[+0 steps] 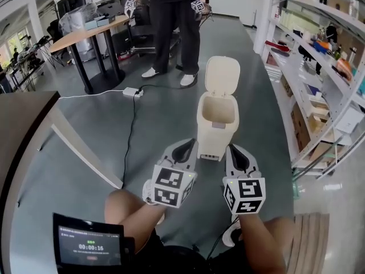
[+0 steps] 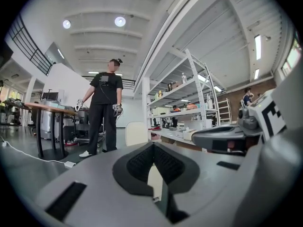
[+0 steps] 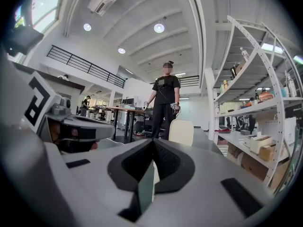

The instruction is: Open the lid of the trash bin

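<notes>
Bin (image 1: pixel 217 127): cream, upright on grey floor (image 1: pixel 154 119), lid (image 1: pixel 222 76) raised and leaning back. Left gripper (image 1: pixel 185 148): jaws clenched together, nothing between them, near the bin's front. Right gripper (image 1: pixel 236 153): likewise clenched and empty, beside the left. Shelves (image 1: pixel 319 84) at right. Person (image 1: pixel 171 27) standing beyond.

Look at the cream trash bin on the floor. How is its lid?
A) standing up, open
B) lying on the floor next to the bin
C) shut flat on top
A: the lid stands upright at the back of the trash bin, and the head view looks right into the bin's open top.
</notes>
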Demonstrator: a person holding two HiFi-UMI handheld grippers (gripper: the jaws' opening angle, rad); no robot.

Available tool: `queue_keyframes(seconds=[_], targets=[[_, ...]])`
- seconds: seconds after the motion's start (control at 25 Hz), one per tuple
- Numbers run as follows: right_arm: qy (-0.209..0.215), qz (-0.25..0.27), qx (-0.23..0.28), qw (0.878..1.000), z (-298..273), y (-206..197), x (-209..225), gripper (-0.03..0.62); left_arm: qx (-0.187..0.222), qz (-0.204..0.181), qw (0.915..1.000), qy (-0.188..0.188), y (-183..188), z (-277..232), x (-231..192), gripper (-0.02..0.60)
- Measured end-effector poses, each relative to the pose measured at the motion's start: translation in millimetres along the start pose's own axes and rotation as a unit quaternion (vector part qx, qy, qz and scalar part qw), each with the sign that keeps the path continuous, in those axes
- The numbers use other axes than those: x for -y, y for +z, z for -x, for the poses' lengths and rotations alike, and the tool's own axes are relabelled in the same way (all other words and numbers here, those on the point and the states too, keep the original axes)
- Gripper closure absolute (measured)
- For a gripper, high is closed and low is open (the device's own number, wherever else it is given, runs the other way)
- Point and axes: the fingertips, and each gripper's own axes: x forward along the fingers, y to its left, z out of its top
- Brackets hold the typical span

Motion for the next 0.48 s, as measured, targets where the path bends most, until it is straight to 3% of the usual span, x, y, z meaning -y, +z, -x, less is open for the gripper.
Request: queue_keyframes(seconds=[0.2,0.48], targets=[[0.009,-0.105,-0.014,0.994,-35,-13,27,0.589,-0.010,0.010,0.9999,-0.004,3,-28,-16,0.583],[-0.009,-0.060,-0.056,0.997,-78,-34,47,0.589,0.003,0.056,0.9981,-0.024,17,-59,-26,0.583]])
